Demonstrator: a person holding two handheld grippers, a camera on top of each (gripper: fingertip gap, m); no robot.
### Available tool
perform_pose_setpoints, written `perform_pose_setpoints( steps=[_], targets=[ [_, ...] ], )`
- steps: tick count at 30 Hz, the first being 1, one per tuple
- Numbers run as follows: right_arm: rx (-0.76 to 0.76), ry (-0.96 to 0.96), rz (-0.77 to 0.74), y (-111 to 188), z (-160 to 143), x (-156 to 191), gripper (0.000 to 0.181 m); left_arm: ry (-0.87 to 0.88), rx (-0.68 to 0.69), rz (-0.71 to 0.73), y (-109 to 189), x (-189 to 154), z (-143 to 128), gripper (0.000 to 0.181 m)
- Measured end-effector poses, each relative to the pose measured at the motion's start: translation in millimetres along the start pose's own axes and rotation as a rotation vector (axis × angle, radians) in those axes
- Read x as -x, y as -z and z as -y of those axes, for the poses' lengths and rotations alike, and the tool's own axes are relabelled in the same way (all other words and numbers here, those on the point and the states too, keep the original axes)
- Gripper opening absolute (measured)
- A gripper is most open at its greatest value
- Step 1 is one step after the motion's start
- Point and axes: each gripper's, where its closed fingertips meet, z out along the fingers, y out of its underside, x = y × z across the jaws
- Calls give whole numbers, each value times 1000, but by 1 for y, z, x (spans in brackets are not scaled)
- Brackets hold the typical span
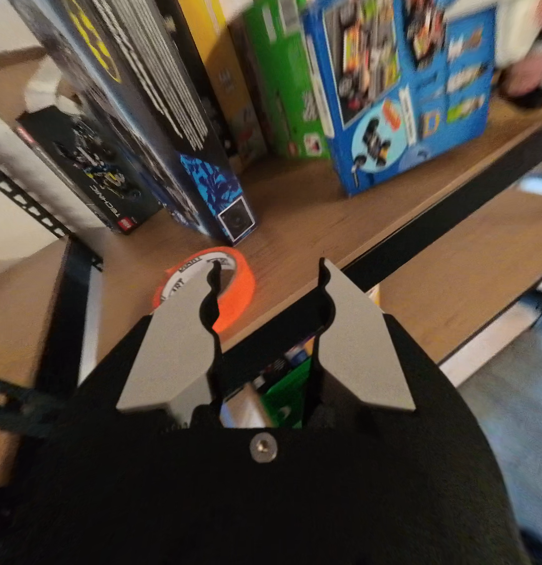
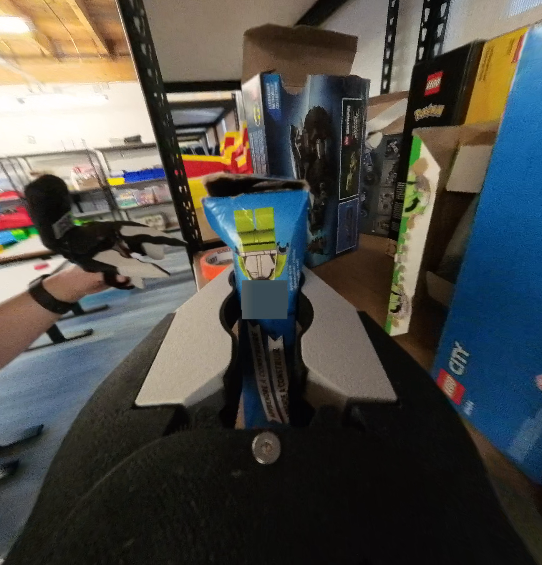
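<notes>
The right tool (image 2: 268,293) is pinching a narrow blue cardboard box (image 2: 263,244), its open torn top end pointing away from the camera, the grey fingers (image 2: 199,345) clamped on both long sides. The box sits upright in the grip, just in front of the wooden shelf board (image 2: 355,275) of a black metal rack. Behind it stands a dark blue toy box with a black vehicle on it (image 2: 312,165), flap open at the top; to the right, a green-edged box (image 2: 407,232) and a large blue box (image 2: 508,244) near the camera.

Over on the left, the left tool (image 1: 268,266) hangs with its fingers spread wide and nothing between them, at the near edge of the shelf. Nearest to it lies a roll of orange tape (image 1: 233,290), flat on the board, just beyond the left finger (image 1: 171,351). Farther back, tall boxes stand in a row: a black one (image 1: 89,165), a dark one with yellow emblem (image 1: 135,91), a green one (image 1: 282,91), a blue one (image 1: 401,91).
</notes>
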Motion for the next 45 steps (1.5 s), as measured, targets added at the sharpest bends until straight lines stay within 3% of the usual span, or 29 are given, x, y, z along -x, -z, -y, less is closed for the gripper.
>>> perform_pose_setpoints(
  steps=[4,6,8,15,21,26,28,30,32,34,38,41,45],
  targets=[
    [-8,-28,7,-16,-11,-9,33,-216,204,0,-34,26,-21,48],
    [33,-1,-11,-19,-16,-11,44,-246,263,-43,-46,30,-33,43],
    [91,16,-8,-19,-19,-9,46,-227,339,-120,-52,26,-49,25],
    [94,41,-15,-6,-14,-11,67,-278,311,-138,-50,25,-48,11],
    [47,35,5,3,-2,-15,71,-48,173,-133,-34,2,-17,9],
    [1,38,-8,28,3,-5,85,142,-27,-219,-25,-48,28,8],
    [-78,62,-52,52,16,8,77,236,-143,-298,-19,-78,54,8],
    [-180,95,-80,80,30,32,56,316,-284,-390,-10,-110,85,8],
    [-200,98,-16,96,29,61,50,332,-397,-442,-3,-139,110,8],
    [-122,-26,120,99,12,82,46,295,-444,-420,-6,-159,124,8],
    [-126,-445,497,106,13,124,51,34,-458,-332,-14,-210,144,8],
    [-142,-582,644,110,17,137,52,-138,-457,-323,-19,-253,155,8],
    [-233,-656,850,138,35,146,17,-244,-503,-380,-19,-293,164,8]
  ],
)
